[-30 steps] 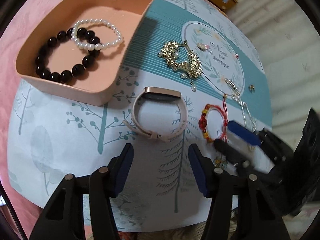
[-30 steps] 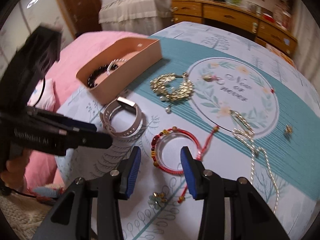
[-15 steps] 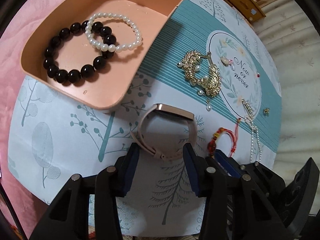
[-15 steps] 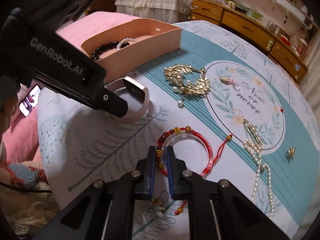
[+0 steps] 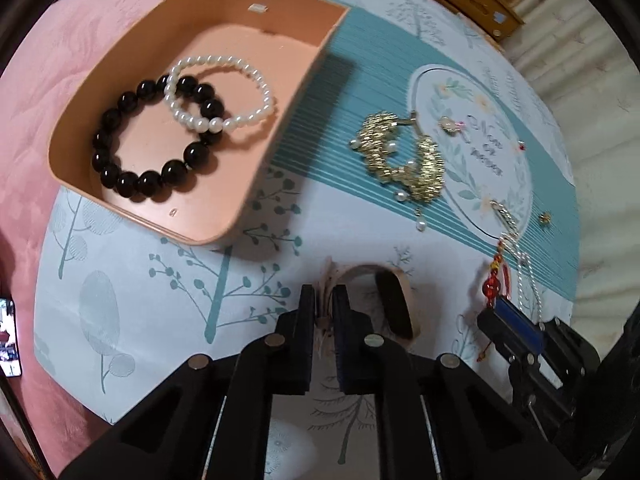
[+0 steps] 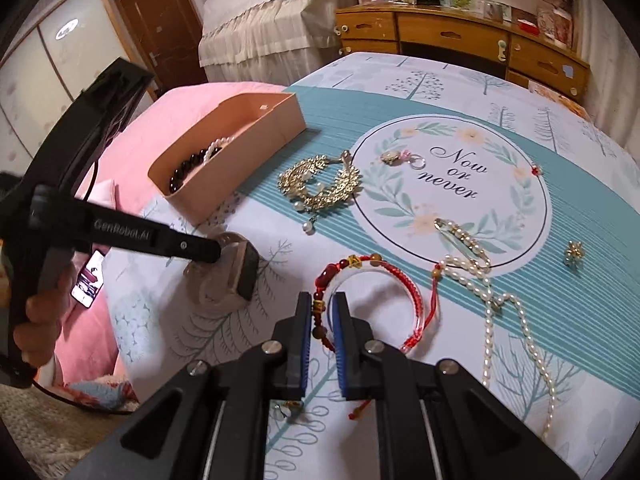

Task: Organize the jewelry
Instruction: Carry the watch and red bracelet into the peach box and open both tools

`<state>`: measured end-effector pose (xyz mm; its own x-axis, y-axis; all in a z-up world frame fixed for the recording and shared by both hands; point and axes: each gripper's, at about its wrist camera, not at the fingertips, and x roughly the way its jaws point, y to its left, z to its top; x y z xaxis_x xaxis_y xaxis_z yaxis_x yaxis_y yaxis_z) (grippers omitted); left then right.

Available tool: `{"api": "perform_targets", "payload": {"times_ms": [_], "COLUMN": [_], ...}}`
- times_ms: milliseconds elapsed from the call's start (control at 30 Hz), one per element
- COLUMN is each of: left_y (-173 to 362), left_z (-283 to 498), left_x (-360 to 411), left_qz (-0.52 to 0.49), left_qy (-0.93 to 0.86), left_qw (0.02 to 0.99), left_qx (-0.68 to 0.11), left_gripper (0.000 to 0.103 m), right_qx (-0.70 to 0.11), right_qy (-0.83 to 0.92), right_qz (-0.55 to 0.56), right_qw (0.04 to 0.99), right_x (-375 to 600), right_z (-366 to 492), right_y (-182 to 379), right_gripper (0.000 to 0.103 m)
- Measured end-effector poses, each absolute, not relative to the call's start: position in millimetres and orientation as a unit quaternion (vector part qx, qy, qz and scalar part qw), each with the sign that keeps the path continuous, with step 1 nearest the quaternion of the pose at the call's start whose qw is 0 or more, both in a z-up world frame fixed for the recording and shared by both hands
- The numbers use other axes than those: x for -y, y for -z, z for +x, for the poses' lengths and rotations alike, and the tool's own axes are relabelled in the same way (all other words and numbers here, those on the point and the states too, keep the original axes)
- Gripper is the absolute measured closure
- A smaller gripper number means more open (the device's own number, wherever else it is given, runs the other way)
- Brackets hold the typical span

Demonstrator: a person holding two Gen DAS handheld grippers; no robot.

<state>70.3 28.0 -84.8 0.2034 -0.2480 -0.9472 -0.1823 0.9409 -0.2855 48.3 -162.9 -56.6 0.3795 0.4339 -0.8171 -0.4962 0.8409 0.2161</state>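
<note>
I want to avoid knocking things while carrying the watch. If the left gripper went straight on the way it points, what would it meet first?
Probably the pink tray: its near rim lies ahead of the left gripper, which is shut on the watch band. Depth is unclear; held high enough, it might pass over.

A bed with a white lace-edged cover [image 6: 264, 12] stands at the back; beside it a wooden dresser [image 6: 460, 40] with drawers, its top cluttered; a brown door [image 6: 160, 28] on the left; pink bedding [image 6: 132, 128] lies nearby; a ceiling light reflects in pale sliding panels [image 6: 60, 52].
</note>
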Motion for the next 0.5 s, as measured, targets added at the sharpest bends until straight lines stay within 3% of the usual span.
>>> {"api": "perform_targets", "payload": {"times_ms": [500], "left_y": [-23], "left_z": [55], "left_x": [-91], "left_qz": [-0.153], "left_qy": [0.030], "left_qw": [0.848], "left_qx": [-0.507], "left_gripper": [0.097], "right_qx": [-0.455], "right_qy": [-0.267], "right_qz": [-0.004], "right_qw": [0.849], "right_x": [145], "right_z": [62], "right_y": [8], "right_gripper": [0.093]}}
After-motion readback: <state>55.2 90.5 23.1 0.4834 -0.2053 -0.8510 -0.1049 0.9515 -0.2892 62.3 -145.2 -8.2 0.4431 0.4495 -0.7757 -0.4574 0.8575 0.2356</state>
